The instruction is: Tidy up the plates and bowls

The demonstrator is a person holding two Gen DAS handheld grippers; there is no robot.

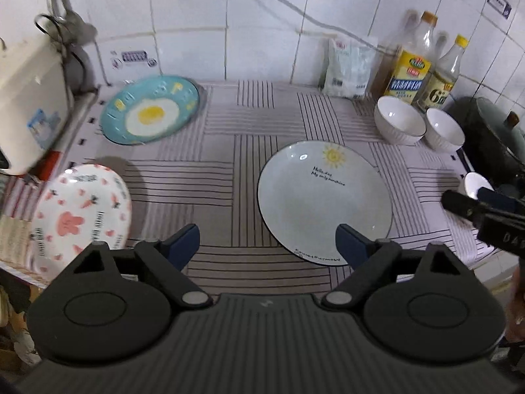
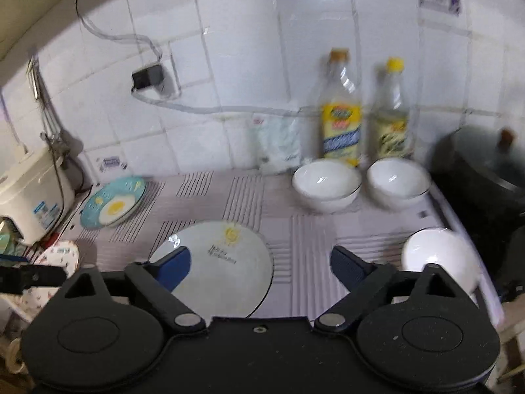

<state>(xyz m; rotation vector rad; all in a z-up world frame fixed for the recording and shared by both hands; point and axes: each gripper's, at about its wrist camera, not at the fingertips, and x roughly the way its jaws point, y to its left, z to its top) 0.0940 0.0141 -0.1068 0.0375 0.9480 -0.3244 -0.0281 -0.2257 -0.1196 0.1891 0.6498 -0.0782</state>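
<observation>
A pale plate with a sun drawing [image 1: 323, 197] lies in the middle of the striped mat; it also shows in the right wrist view [image 2: 223, 262]. A blue plate with a fried-egg print [image 1: 149, 110] [image 2: 113, 203] lies at the far left. A pink bunny plate [image 1: 78, 216] [image 2: 59, 259] lies at the near left. Two white bowls [image 1: 398, 120] [image 1: 444, 129] stand at the back right, also seen from the right wrist [image 2: 325, 185] [image 2: 397, 182]. A third white bowl [image 2: 438, 256] [image 1: 475, 184] sits near the right edge. My left gripper [image 1: 267, 244] is open above the mat. My right gripper [image 2: 261, 264] is open, empty.
A white rice cooker [image 1: 29, 105] stands at the left. Two oil bottles [image 2: 341, 124] [image 2: 392, 121] and a white bag [image 2: 279, 147] stand against the tiled wall. A dark pot with a lid [image 2: 485, 170] sits at the right. The mat's front edge [image 1: 485, 252] is near.
</observation>
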